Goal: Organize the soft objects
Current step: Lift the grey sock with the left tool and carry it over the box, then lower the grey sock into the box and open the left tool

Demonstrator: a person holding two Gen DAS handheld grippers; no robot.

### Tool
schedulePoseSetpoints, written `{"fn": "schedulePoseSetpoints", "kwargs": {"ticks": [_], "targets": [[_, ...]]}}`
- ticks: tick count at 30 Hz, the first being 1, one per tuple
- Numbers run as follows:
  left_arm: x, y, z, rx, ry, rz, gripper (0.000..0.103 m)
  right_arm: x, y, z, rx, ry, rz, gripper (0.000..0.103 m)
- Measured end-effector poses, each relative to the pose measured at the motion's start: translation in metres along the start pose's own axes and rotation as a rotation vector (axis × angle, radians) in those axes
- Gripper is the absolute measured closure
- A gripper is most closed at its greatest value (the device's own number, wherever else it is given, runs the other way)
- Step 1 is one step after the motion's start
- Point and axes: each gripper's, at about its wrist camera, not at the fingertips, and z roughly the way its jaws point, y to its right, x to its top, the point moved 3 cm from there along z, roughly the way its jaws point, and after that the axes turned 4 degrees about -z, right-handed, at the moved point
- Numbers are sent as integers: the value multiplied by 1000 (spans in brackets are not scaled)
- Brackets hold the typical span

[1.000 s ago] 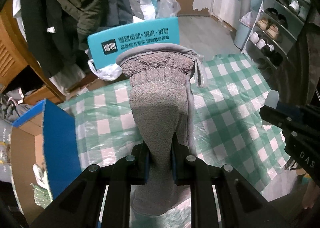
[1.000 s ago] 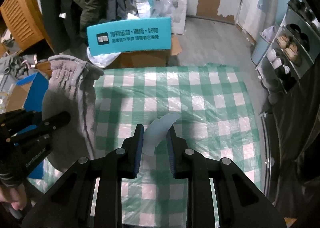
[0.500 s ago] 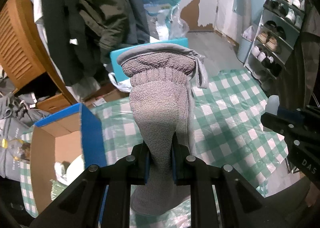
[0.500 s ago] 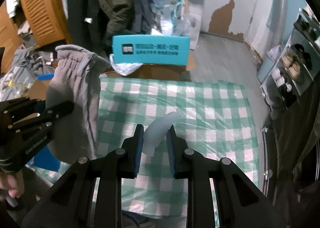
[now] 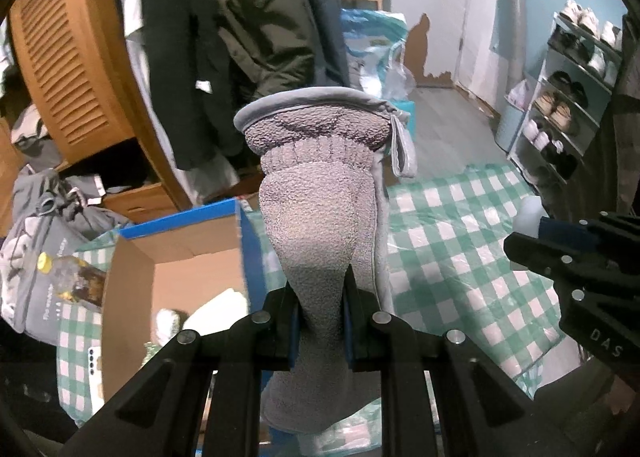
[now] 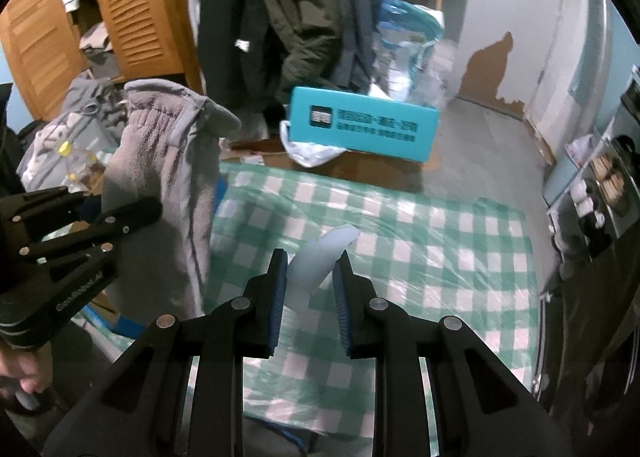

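My left gripper point(image 5: 320, 289) is shut on a grey fleece glove point(image 5: 320, 193), which stands up above the jaws and hangs below them. The glove also shows at the left of the right wrist view point(image 6: 168, 177), held by the left gripper point(image 6: 120, 217). My right gripper point(image 6: 310, 269) is shut on a pale white soft piece point(image 6: 320, 261) that curves up between its fingers, held above the green checked tablecloth point(image 6: 440, 257). The right gripper shows at the right edge of the left wrist view point(image 5: 532, 233).
An open cardboard box with blue sides point(image 5: 180, 269) sits left of the glove, with soft items inside. A teal box point(image 6: 360, 129) stands beyond the table's far edge. Hanging coats point(image 5: 260, 17), a wooden louvred cabinet point(image 5: 72, 69), a grey bag point(image 5: 44, 249) and a shoe rack point(image 5: 568, 97) surround the table.
Both grippers have risen and swung left with their loads still held. The open box has come into the left wrist view, now beside the glove.
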Motion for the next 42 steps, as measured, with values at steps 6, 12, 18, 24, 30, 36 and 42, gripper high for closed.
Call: {"fn": "schedulePoseSetpoints", "kwargs": {"ticks": [6,12,18,24,30,36,42], "targets": [[-5,-29,-7,32,11,-37,87,14,-23,2,30,13,-31,82],[-9,-58,-16,52,22,-84,87,27,-48,7,57,20,-62,82],[-11,-81,-25,81,41,-112,87,37,-67,14,88,17,-77,82],[-15,-103,-29,110,43,-138,86,47,-89,23,120,9,-94,82],[-21,-126,-30,142,42,-162,86,55,-113,30,155,5,-114,82],[-28,-149,-24,176,24,-196,86,60,-138,42,195,-13,-137,82],[-38,-166,-4,190,-21,-219,86,63,-160,57,233,-42,-148,82]]}}
